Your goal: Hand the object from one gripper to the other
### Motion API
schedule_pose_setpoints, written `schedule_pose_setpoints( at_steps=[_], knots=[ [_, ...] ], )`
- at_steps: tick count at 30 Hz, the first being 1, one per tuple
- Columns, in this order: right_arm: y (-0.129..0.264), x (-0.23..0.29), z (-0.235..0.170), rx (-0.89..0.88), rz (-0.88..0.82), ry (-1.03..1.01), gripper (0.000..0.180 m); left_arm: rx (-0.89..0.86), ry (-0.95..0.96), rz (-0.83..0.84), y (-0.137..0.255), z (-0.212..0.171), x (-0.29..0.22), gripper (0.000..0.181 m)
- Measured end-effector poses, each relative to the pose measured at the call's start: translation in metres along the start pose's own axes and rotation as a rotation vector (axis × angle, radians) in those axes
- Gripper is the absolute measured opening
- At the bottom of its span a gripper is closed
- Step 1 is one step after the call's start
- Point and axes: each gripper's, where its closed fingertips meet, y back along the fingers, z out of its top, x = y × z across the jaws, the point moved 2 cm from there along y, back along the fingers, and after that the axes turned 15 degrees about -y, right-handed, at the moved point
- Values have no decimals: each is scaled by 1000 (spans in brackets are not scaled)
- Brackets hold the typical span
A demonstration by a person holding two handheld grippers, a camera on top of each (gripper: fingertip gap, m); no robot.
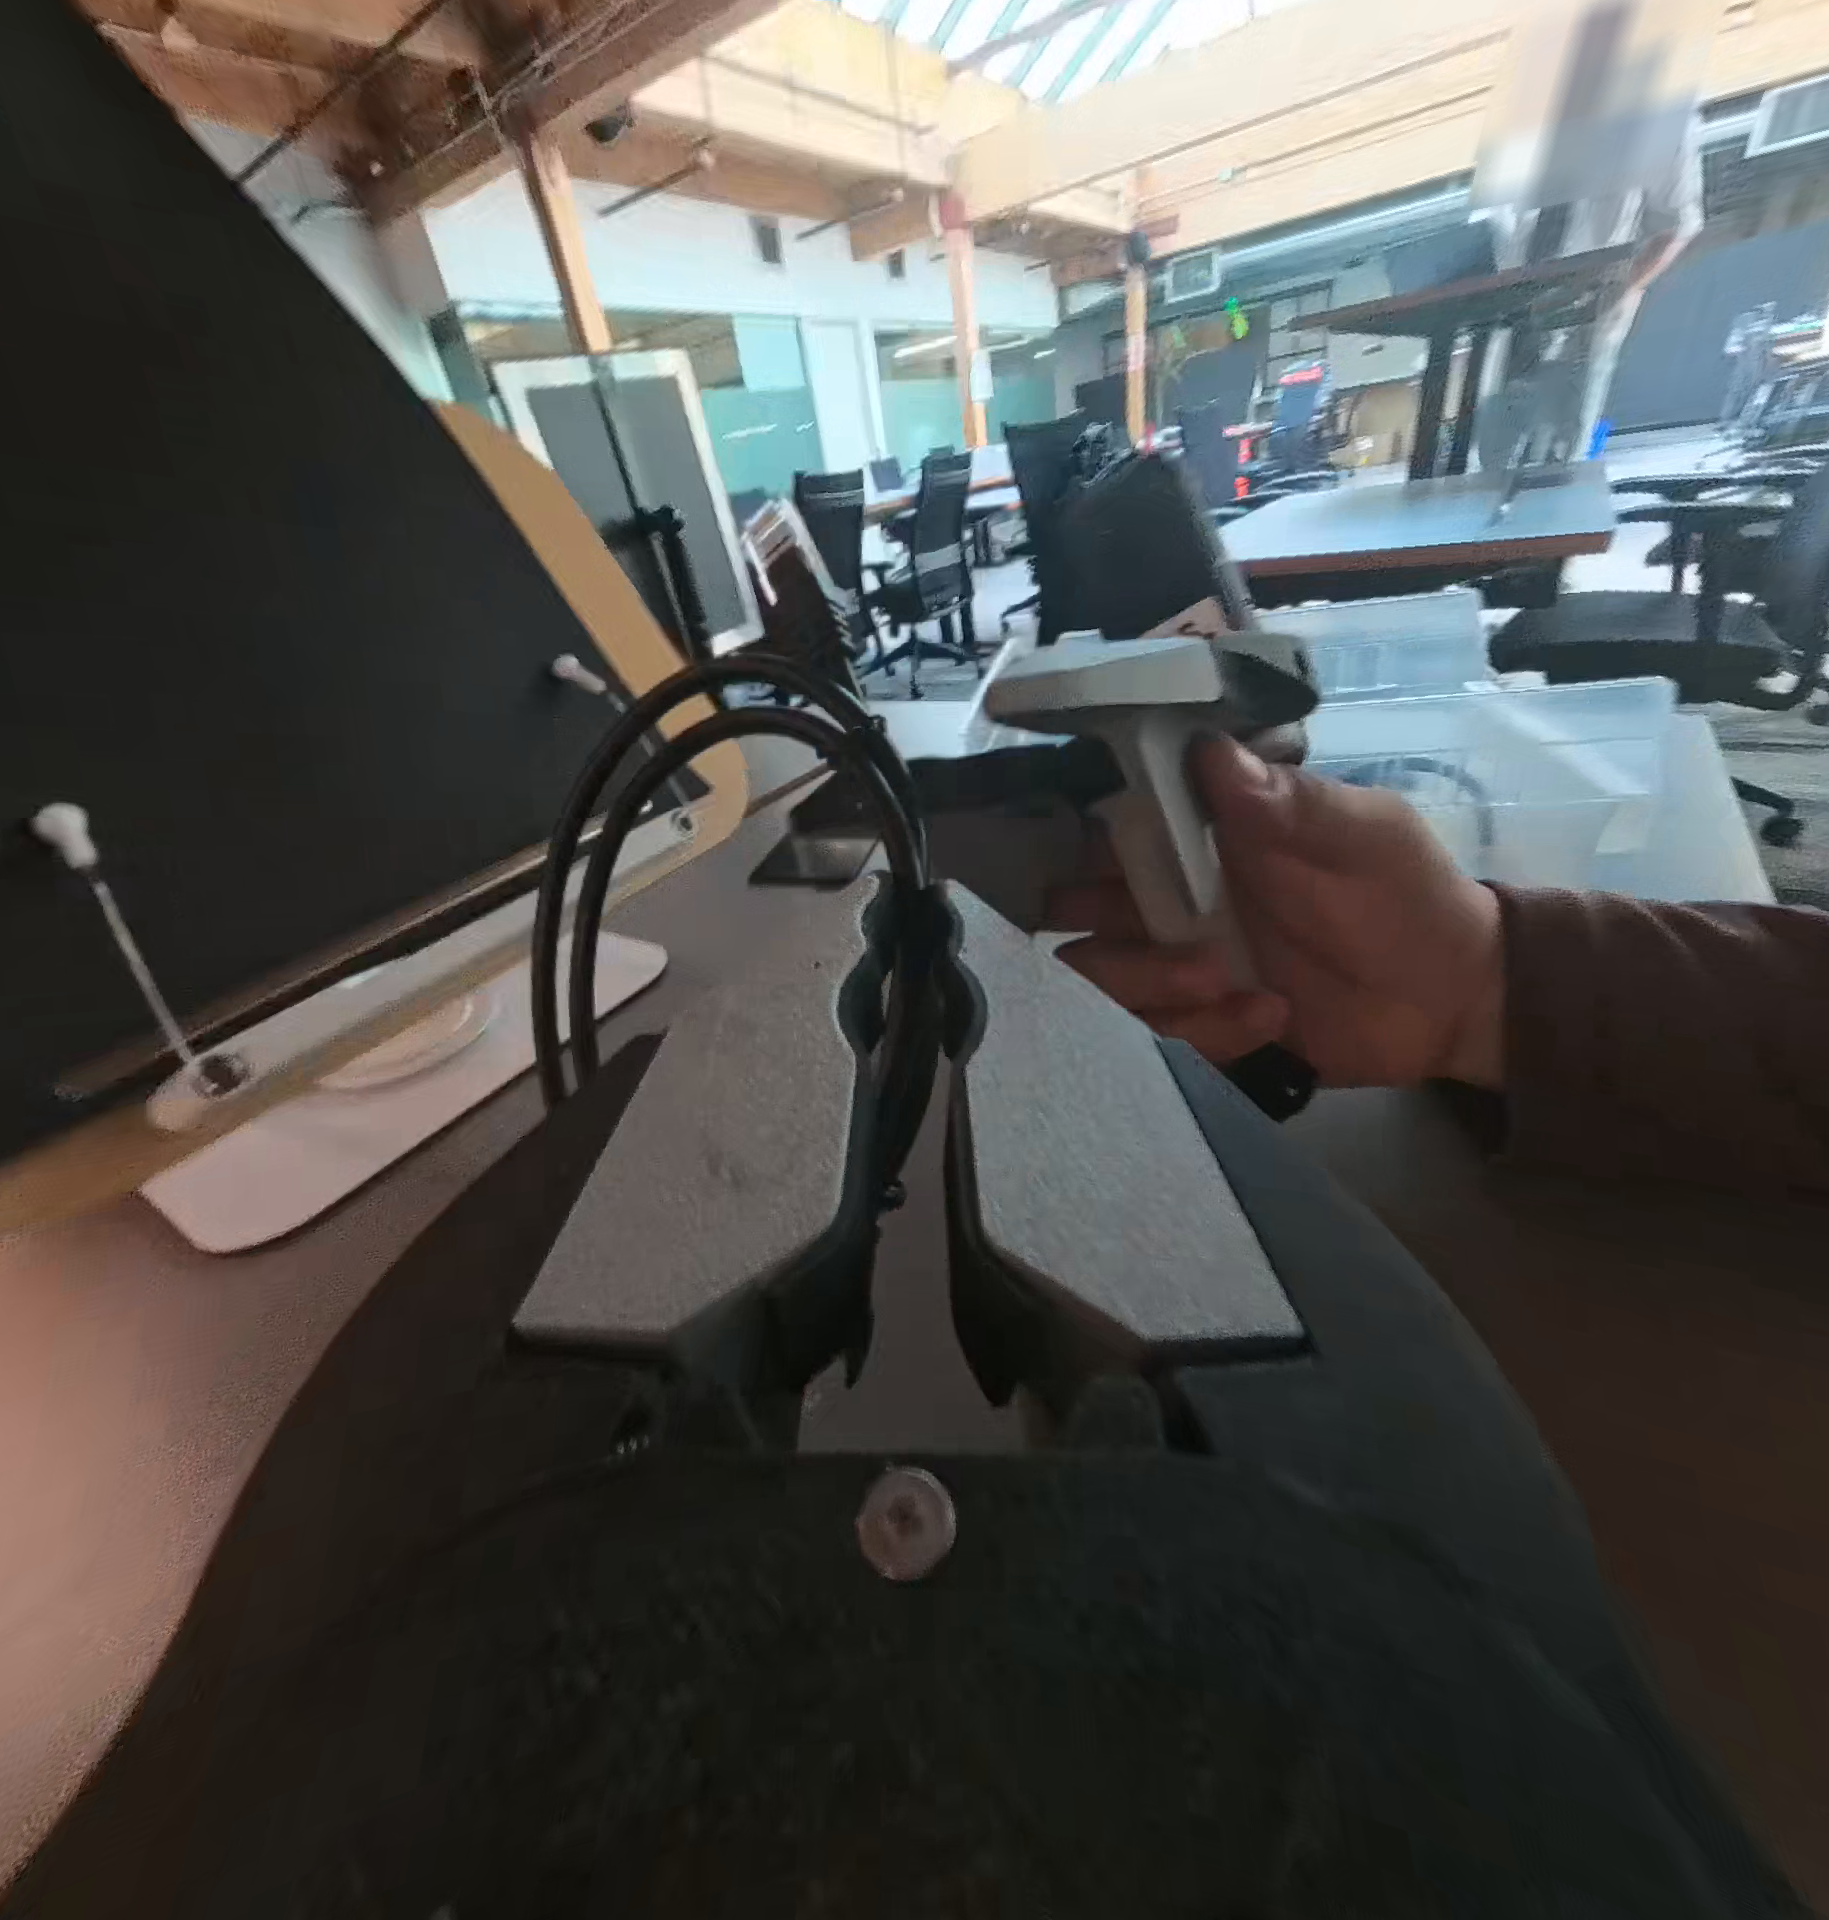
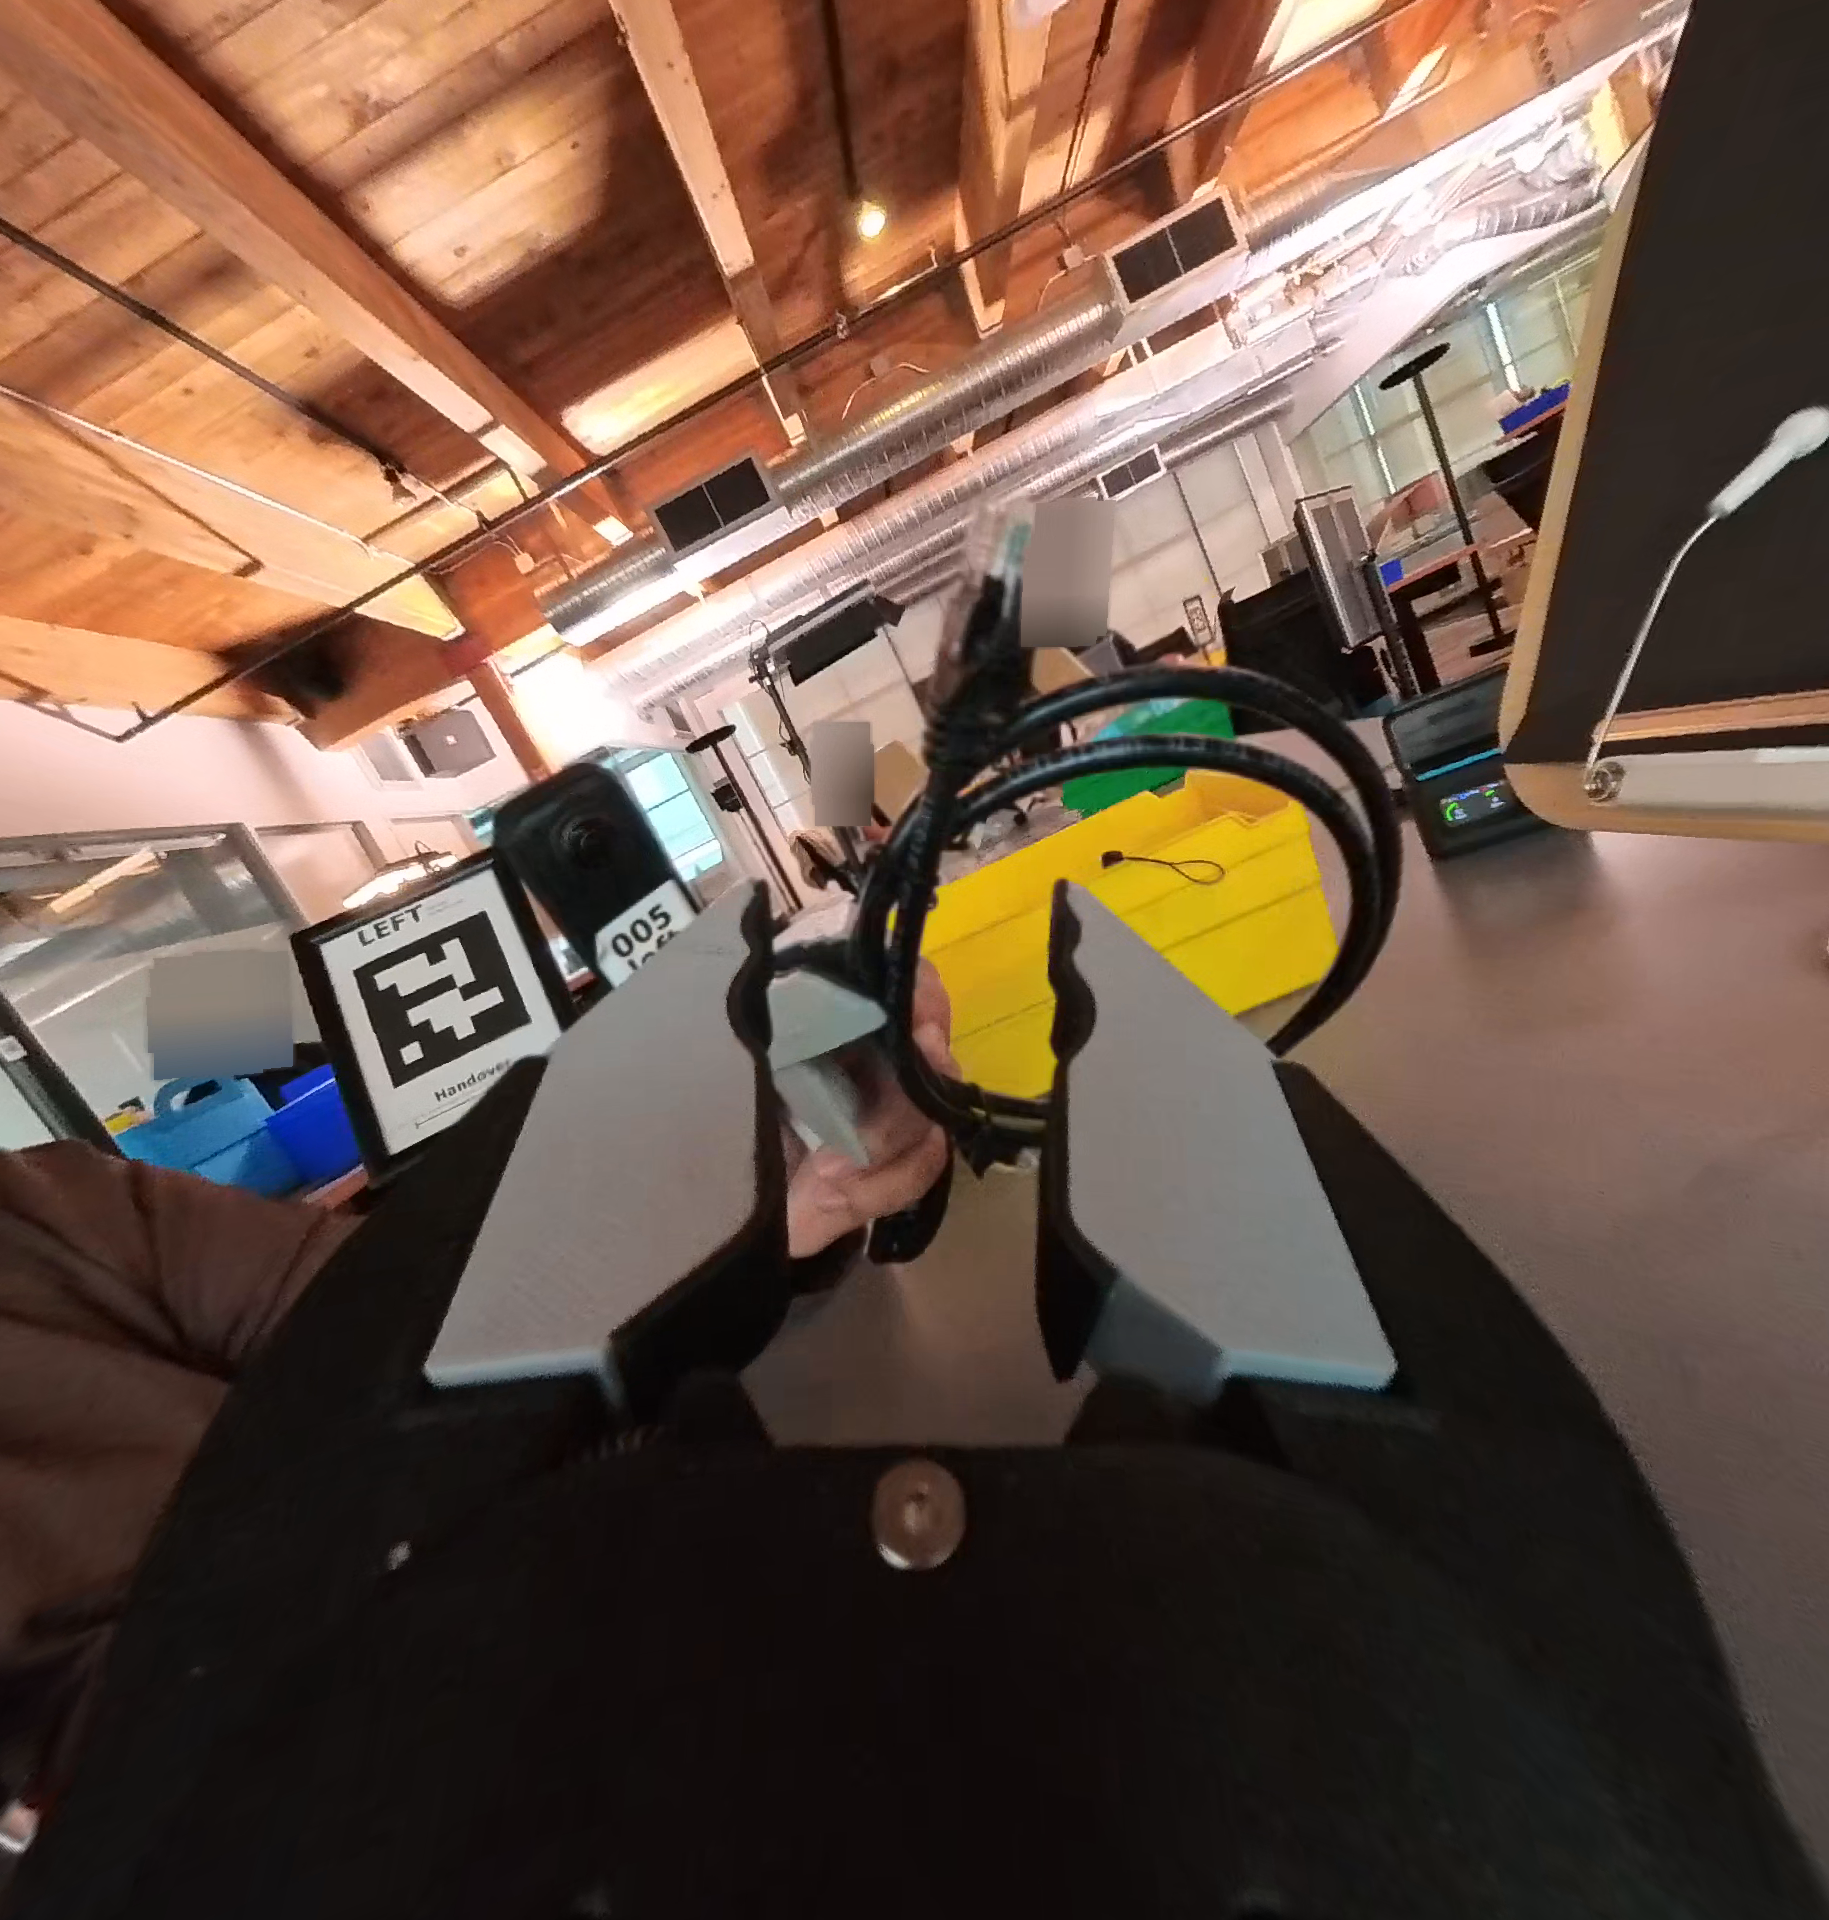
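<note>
Left wrist view: left gripper (image 1: 905,997) is clenching the coiled black network cable (image 1: 702,790); right gripper (image 2: 905,997), gaping, is needing to straddle the strands squarely before closing

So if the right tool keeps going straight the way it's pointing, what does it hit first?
Most likely the coiled black cable held in the left tool. The right tool is open, and the coil sits just past its tips, roughly centred between them, though depth is hard to judge.
</note>
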Motion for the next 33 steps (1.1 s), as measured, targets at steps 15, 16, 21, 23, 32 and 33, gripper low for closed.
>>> schedule_pose_setpoints(
  at_steps=[15, 16, 21, 23, 32, 33],
  knots=[
    [12, -33, -6, 190, -718, 839, 9, 125, 251, -14, 3, -44, 9, 35],
    [13, -35, -5, 204, -775, 915, 9, 111, 285, -21, 4, -44, 10, 37],
    [9, -44, -25, 384, -895, 1220, 9, 39, 386, -77, 4, -36, 10, 48],
    [7, -49, -32, 458, -938, 1335, 9, 28, 378, -65, 5, -35, 12, 50],
    [-17, -57, -73, 611, -928, 1602, 13, 50, 289, 11, 11, -39, 26, 10],
    [-16, -56, -74, 612, -904, 1566, 9, 40, 291, 45, 13, -39, 32, 8]
  ],
)
